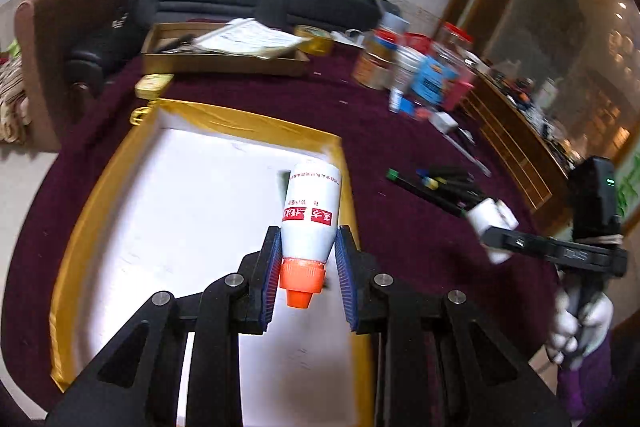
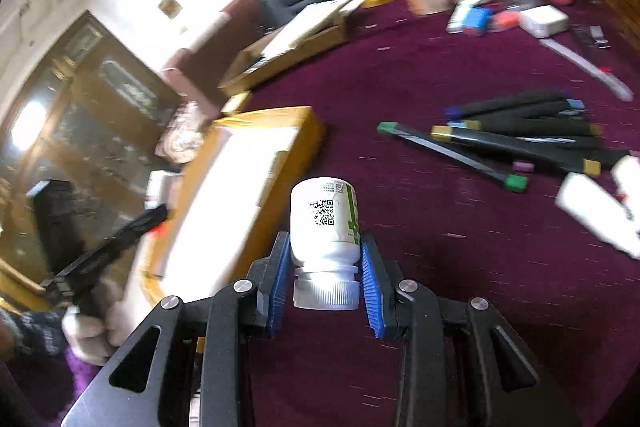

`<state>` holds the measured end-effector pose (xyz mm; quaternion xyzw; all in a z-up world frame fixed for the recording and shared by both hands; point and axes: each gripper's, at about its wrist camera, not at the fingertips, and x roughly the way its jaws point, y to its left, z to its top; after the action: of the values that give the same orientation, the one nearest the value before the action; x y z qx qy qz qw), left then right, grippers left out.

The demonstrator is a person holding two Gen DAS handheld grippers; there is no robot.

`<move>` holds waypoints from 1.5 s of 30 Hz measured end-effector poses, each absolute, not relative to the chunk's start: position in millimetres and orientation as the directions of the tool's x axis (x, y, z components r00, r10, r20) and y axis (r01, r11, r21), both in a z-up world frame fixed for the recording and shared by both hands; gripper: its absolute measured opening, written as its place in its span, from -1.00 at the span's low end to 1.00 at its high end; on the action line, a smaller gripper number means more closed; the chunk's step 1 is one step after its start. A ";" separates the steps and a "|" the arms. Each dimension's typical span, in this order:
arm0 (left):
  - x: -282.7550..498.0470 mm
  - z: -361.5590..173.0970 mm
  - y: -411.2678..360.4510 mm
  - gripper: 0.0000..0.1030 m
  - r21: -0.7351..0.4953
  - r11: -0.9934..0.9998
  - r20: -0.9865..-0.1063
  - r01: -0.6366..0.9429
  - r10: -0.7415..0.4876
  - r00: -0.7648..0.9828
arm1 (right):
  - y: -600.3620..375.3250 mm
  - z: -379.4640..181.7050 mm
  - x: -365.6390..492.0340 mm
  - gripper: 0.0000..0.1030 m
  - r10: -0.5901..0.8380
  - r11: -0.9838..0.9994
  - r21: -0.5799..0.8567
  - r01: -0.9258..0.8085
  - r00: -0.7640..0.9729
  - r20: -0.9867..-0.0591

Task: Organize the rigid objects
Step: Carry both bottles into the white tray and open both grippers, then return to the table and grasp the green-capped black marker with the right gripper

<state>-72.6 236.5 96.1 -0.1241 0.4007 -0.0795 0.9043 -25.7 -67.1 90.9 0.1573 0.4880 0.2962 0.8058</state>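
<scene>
Gripping a white bottle with an orange cap (image 1: 310,223), the left gripper (image 1: 307,263) has its blue pads pressed against the bottle's lower body, cap turned back toward the camera, in the lower middle of the left wrist view. The bottle hangs over the right-hand part of a gold-rimmed tray with a white floor (image 1: 100,195), which fills the lower left of that frame.

In the right wrist view the right gripper (image 2: 325,267) is likewise narrowed onto a thing: a white bottle with a QR code label (image 2: 324,223), pinched near its shoulder, its ribbed white cap toward the camera, held in the lower middle of the frame above the dark red tablecloth (image 2: 460,287). The tray sits to the left of it, blurred.

A heap of black markers with coloured ends (image 2: 520,135) lies at the right of that frame, with white objects blurred at the right edge. Cans and jars (image 1: 404,67) crowd the upper right of the left wrist view, a flat cardboard box with papers (image 1: 224,47) the upper middle.
</scene>
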 end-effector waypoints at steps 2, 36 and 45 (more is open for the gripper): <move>-57.1 89.7 249.9 -0.53 -0.294 0.956 -0.716 0.010 -0.227 0.660 | -41.7 94.1 -17.8 -0.42 0.672 0.739 0.584 -0.335 0.314 -0.671; 9.0 23.5 305.1 -0.04 -0.524 0.834 -0.724 -0.175 -0.327 0.608 | 93.6 46.3 79.8 -0.23 0.571 0.820 0.525 -0.227 0.272 -0.774; -26.8 56.5 290.3 0.09 -0.594 0.791 -0.650 -0.143 -0.368 0.665 | 45.1 75.1 47.7 -0.23 0.569 0.822 0.494 -0.284 0.374 -0.732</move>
<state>-26.8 290.3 56.5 -0.3161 0.4041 -0.0659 0.8558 47.7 45.1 75.1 0.1440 0.4948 0.2616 0.8161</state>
